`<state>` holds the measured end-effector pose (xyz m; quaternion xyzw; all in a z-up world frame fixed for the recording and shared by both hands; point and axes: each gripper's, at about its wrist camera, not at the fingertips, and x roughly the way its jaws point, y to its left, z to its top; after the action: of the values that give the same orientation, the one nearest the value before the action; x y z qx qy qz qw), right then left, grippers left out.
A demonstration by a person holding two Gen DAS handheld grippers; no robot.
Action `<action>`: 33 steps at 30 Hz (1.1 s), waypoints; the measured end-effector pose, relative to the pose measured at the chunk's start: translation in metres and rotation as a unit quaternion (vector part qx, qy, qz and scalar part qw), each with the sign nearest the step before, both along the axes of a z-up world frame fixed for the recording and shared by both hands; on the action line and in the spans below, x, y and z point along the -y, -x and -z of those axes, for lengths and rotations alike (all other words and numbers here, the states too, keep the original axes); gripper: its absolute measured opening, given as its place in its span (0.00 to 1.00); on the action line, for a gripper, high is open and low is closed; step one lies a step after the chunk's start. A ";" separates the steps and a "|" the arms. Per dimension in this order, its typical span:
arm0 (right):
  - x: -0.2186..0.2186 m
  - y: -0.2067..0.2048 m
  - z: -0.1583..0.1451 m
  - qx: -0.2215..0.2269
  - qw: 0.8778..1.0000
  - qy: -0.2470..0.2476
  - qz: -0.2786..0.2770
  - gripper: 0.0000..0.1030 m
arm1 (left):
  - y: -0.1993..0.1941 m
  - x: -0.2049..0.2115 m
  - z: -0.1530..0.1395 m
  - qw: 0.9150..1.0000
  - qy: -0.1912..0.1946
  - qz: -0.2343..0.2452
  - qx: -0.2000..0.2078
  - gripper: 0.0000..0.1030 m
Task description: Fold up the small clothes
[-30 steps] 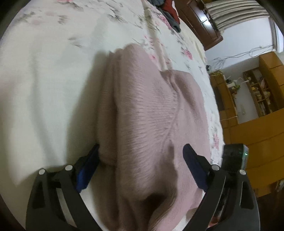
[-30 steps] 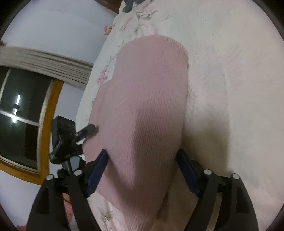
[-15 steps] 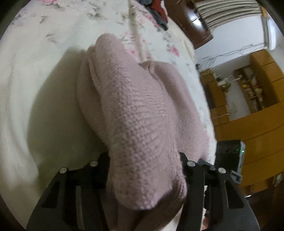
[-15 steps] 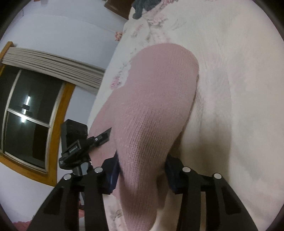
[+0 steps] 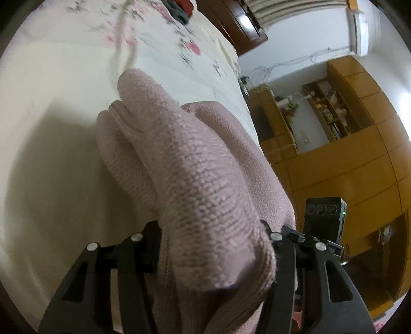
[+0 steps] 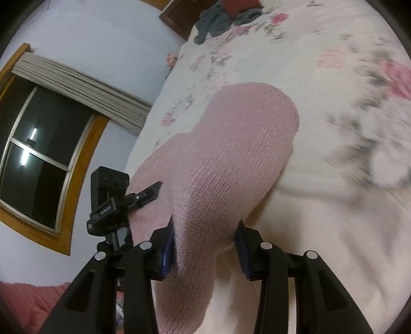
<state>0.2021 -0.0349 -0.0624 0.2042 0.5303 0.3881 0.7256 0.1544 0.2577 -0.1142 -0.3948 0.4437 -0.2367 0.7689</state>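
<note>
Pink knit garment (image 5: 205,185) is clamped in both my left gripper (image 5: 213,239) and right gripper (image 6: 205,239), near edge lifted off the floral bedspread (image 6: 334,205) to fold it over

Floral bedspread (image 5: 64,77), heap of dark clothes (image 6: 221,15), wooden cabinets (image 5: 359,159), curtained window (image 6: 38,154).

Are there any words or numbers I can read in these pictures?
None can be read. The left gripper, seen from the right wrist camera, has small white lettering on its black clamp, too small and blurred to read. The pink sweater and floral bedspread carry no words.
</note>
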 end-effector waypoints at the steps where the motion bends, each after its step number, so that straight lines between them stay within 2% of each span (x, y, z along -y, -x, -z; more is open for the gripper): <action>1: 0.009 0.006 0.002 -0.001 1.000 0.001 0.004 0.40 | 0.004 0.010 0.003 1.000 0.001 0.004 -0.001 0.49; 7: 0.040 0.028 0.044 -0.024 0.999 0.028 0.030 0.40 | 0.031 0.039 0.037 1.000 -0.022 -0.007 -0.015 0.50; 10: 0.039 0.038 0.062 -0.026 0.998 0.038 0.035 0.41 | 0.045 0.037 0.052 0.999 -0.032 -0.013 -0.023 0.53; 12: 0.042 0.043 0.070 -0.036 0.998 0.026 0.049 0.42 | 0.048 0.033 0.056 0.999 -0.036 -0.014 -0.024 0.54; 19: 0.050 0.059 0.085 -0.077 0.995 0.002 0.067 0.50 | 0.045 0.027 0.048 0.996 -0.076 -0.003 -0.043 0.64; 20: 0.051 0.062 0.084 -0.076 0.995 0.005 0.065 0.52 | 0.049 0.026 0.042 0.995 -0.091 -0.004 -0.046 0.67; 24: 0.056 0.078 0.079 -0.078 0.996 0.006 0.051 0.54 | 0.073 0.024 0.026 0.994 -0.106 0.001 -0.033 0.72; 27: 0.058 0.086 0.080 -0.081 0.996 0.016 0.040 0.54 | 0.095 0.030 0.022 0.990 -0.137 0.006 -0.026 0.73; 28: 0.057 0.088 0.081 -0.081 0.996 0.021 0.039 0.52 | 0.100 0.031 0.023 0.988 -0.149 0.006 -0.026 0.73; 29: 0.056 0.090 0.083 -0.084 0.995 0.025 0.038 0.44 | 0.104 0.033 0.028 0.986 -0.164 0.005 -0.035 0.73; 31: 0.053 0.090 0.085 -0.087 0.995 0.025 0.037 0.35 | 0.106 0.032 0.037 0.984 -0.171 0.001 -0.052 0.71; 33: 0.052 0.091 0.085 -0.080 0.995 0.035 0.041 0.32 | 0.109 0.031 0.040 0.982 -0.182 -0.001 -0.051 0.71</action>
<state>0.1110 -0.0867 -0.1474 0.2306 0.5909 0.3221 0.7028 0.0458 0.2267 -0.1537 -0.2601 0.5174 -0.1307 0.8047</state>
